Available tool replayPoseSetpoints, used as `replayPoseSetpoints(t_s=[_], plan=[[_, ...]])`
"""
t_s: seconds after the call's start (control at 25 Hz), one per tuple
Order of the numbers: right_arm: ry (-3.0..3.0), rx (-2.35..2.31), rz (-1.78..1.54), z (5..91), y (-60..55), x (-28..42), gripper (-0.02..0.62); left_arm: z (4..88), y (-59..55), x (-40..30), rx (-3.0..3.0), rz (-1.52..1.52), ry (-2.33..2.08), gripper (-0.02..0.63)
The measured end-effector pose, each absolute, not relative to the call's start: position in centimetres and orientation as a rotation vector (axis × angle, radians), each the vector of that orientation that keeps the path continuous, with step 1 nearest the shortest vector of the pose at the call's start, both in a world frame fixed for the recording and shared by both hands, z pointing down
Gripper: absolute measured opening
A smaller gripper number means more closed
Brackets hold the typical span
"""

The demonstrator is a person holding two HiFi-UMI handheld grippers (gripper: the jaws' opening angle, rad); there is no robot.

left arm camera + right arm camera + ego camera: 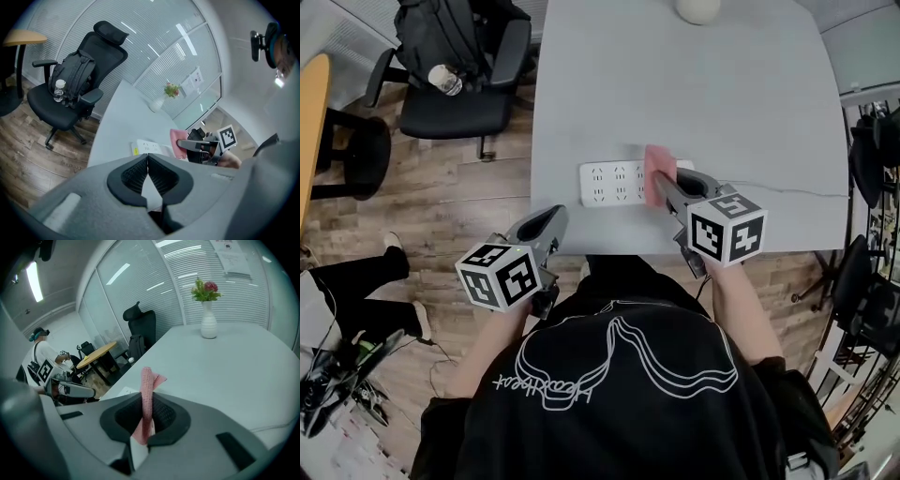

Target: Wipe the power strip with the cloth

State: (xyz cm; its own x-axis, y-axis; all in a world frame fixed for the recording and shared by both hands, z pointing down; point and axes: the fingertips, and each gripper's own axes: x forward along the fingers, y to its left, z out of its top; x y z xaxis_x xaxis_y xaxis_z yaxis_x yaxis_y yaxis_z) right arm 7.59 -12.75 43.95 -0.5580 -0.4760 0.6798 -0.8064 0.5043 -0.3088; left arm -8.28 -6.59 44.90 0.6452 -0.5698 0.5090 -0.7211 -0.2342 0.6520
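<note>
Two grippers, one job between them. Left gripper (pixel 551 220) hangs off the near edge of the table (pixel 741 103), fingers (pixel 133 174) pressed together on nothing. Parked, I'd say: out of the wipe's path, but near enough to steady things. Ahead of those fingers and to their right lies the power strip (pixel 614 183), flat on the table, sockets up. Over its right end sits the pink cloth (pixel 659 172), pinched in a fold by the right gripper (pixel 667 192). Its fingers (pixel 164 416) are clamped on the cloth, with a flap poking past the tips so fabric, not plastic, meets the strip. Whether it presses down, can't tell. From that end, a sweep leftward along the strip looks the likely move.
</note>
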Motion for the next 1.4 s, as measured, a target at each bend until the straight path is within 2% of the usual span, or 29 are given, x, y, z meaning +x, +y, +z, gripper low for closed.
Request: replayPoseSetpoints(t_s=[0.68, 1.4], plan=[[-2.288, 0.736, 0.838, 47.0, -11.3, -2.9, 0.038, 45.3, -5.9, -11.5, 1.861, 0.195, -1.098, 0.014], [-2.232, 0.688, 0.777, 48.7, -11.1, -4.5, 0.038, 45.7, -5.2, -13.3, 1.823, 0.183, -1.136, 0.014]])
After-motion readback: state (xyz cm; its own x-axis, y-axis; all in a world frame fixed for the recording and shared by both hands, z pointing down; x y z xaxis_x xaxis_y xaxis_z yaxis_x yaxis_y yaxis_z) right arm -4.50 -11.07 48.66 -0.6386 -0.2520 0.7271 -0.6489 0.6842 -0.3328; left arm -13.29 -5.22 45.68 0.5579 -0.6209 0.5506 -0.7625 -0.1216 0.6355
